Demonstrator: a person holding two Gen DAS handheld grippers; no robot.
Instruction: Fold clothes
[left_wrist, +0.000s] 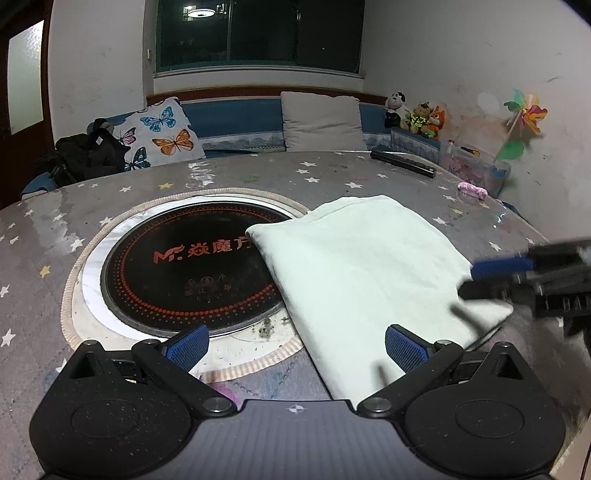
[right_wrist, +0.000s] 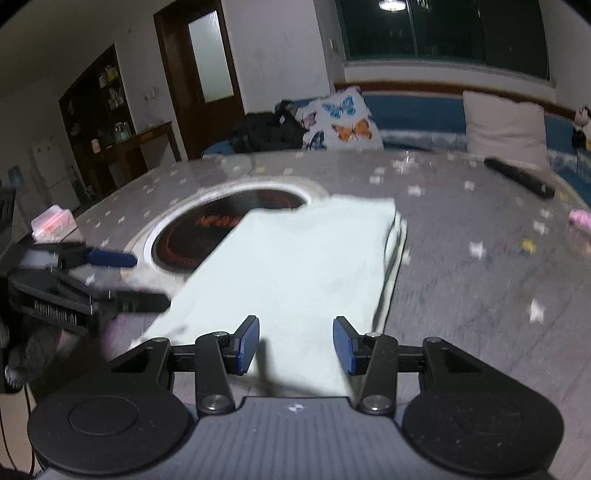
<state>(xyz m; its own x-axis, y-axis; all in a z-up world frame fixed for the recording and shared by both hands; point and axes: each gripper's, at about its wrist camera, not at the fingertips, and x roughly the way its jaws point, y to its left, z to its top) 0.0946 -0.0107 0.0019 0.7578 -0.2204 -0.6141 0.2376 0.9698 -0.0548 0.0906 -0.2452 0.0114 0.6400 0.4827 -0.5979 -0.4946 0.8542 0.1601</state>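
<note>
Left wrist view: our left gripper (left_wrist: 295, 349) is spread and empty, the pale green cloth (left_wrist: 362, 273) lying in a flat layered rectangle just ahead and right of its fingers, partly over the cooktop (left_wrist: 177, 266) printed "MF" plus Chinese characters we can't fully read. Right wrist view: our right gripper (right_wrist: 295, 347) is spread over the cloth's near edge, stacked hems off its right fingertip; for another fold we'd pinch all layers at a corner, otherwise smooth it flat.

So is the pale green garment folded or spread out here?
Folded: the pale green garment lies as a compact rectangle, stacked layer edges showing along its right side.
</note>
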